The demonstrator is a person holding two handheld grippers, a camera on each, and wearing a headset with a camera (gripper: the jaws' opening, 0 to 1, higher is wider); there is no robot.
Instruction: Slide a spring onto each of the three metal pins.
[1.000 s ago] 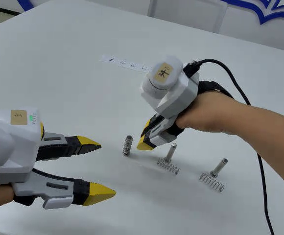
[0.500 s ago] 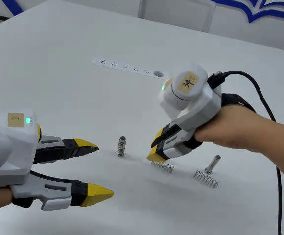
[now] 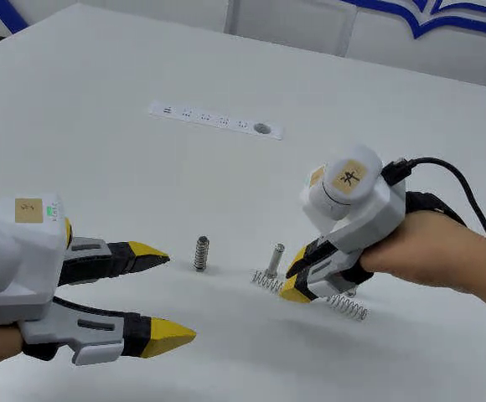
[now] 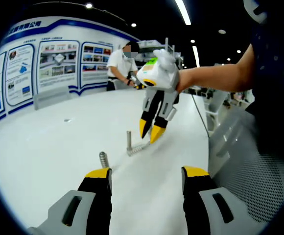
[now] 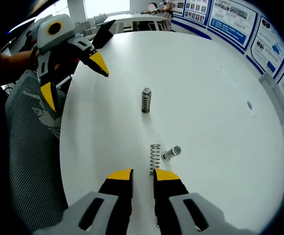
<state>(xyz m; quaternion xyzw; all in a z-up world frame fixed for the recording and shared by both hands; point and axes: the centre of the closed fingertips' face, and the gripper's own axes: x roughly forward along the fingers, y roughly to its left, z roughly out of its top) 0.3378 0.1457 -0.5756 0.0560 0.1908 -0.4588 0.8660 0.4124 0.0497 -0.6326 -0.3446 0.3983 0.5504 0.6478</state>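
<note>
Holds left gripper (image 3: pixel 180 293) up off white surface (image 3: pixel 100 167), well left of bare pin (image 3: pixel 274 260), fingers (image 4: pixel 99 177) released wide with nothing between. Holds right gripper (image 3: pixel 293 283) low, just right of bare pin, fingers (image 5: pixel 167 177) only narrowly parted and gripping nothing, tips just short of loose spring (image 5: pixel 154 156) lying flat at foot of bare pin. Shows sprung pin (image 3: pixel 200 252) upright left of bare pin with its spring already on, second loose spring (image 3: pixel 346 306) flat right of bare pin past right gripper, power strip (image 3: pixel 216 120) well beyond bare pin.
</note>
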